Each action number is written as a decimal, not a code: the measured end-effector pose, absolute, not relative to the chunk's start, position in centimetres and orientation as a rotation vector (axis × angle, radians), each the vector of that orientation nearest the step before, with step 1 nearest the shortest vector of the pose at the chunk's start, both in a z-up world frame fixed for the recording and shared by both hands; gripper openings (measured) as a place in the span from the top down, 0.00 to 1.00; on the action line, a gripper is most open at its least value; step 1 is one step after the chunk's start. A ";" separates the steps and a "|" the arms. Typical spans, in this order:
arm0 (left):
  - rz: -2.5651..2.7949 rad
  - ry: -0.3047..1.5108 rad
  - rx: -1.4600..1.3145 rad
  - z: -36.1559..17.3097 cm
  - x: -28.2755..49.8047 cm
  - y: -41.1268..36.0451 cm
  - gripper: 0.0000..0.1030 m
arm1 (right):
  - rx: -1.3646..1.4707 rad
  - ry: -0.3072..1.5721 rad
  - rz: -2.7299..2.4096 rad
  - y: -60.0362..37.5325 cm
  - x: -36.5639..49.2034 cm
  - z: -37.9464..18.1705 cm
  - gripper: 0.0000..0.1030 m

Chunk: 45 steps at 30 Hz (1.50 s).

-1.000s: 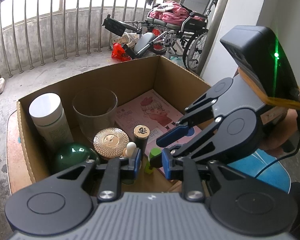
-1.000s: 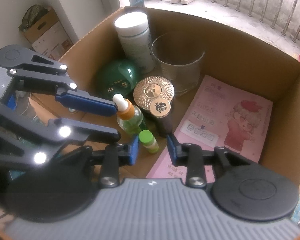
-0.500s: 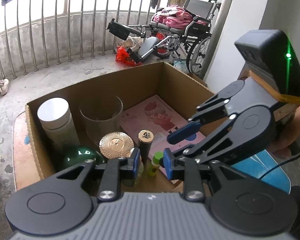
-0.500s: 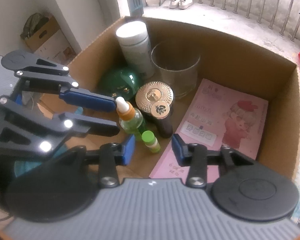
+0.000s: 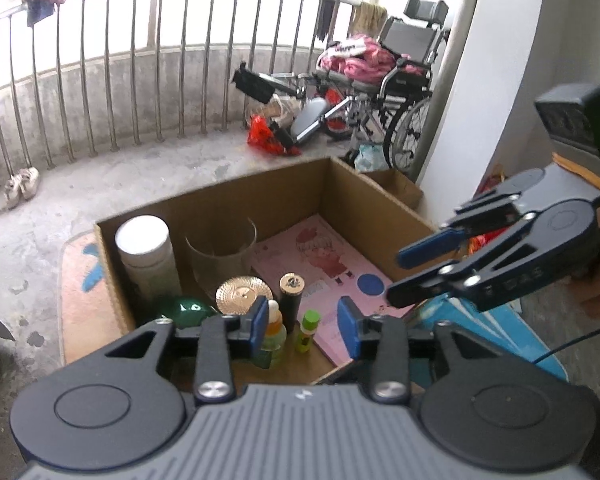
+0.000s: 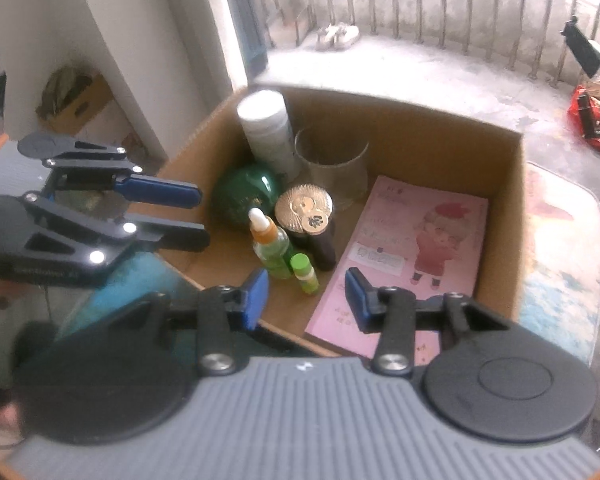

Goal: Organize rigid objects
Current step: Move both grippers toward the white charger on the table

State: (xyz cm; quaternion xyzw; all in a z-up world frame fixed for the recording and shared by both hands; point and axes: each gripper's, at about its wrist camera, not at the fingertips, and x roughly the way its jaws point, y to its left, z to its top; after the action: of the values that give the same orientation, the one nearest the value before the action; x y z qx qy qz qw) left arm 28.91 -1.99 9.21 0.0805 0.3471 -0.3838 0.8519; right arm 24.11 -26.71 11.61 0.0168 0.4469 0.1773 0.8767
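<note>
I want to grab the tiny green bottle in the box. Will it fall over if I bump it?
Probably. The tiny green bottle is narrow and upright, so a nudge could tip it. Once down, its round body would likely roll. It stands close to the dropper bottle, which might get knocked too.

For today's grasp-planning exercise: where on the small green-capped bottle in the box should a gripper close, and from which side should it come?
Grip the small green-capped bottle around its cap and upper body, coming from above. It stands upright, the dropper bottle and dark tube crowd its sides, so only its top is free. Probably spread the fingers along the open front-back line. Both grippers are open and empty.
</note>
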 end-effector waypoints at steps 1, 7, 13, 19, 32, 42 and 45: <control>-0.808 0.720 0.167 9.7 28.4 -1.7 0.58 | 0.047 0.918 0.364 -27.0 23.2 12.2 0.58; -0.809 0.661 0.137 12.0 23.5 0.0 0.36 | 0.136 0.783 0.322 -29.3 15.8 16.6 0.47; -0.775 0.677 0.066 10.0 18.9 0.9 0.11 | 0.277 0.626 0.281 -31.7 6.7 17.7 0.16; -0.733 0.794 0.047 4.4 17.0 -0.9 0.08 | 0.508 0.675 0.206 -32.4 2.8 9.7 0.09; -0.721 0.766 0.094 -2.3 17.5 -7.6 0.06 | 0.584 0.738 0.144 -31.1 9.7 0.9 0.19; -0.834 0.855 0.072 -4.5 19.5 -10.1 0.05 | 0.589 0.818 0.209 -30.6 15.0 -2.5 0.37; -0.847 0.873 0.063 -5.1 19.9 -10.5 0.05 | 0.619 0.837 0.247 -30.5 15.5 -3.3 0.40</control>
State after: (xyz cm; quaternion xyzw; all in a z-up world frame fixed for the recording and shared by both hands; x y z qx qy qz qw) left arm 19.88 -10.46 -5.09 0.0295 0.4101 -0.3979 0.8202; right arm 15.52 -30.48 -3.26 0.2951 0.3986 0.1176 0.8603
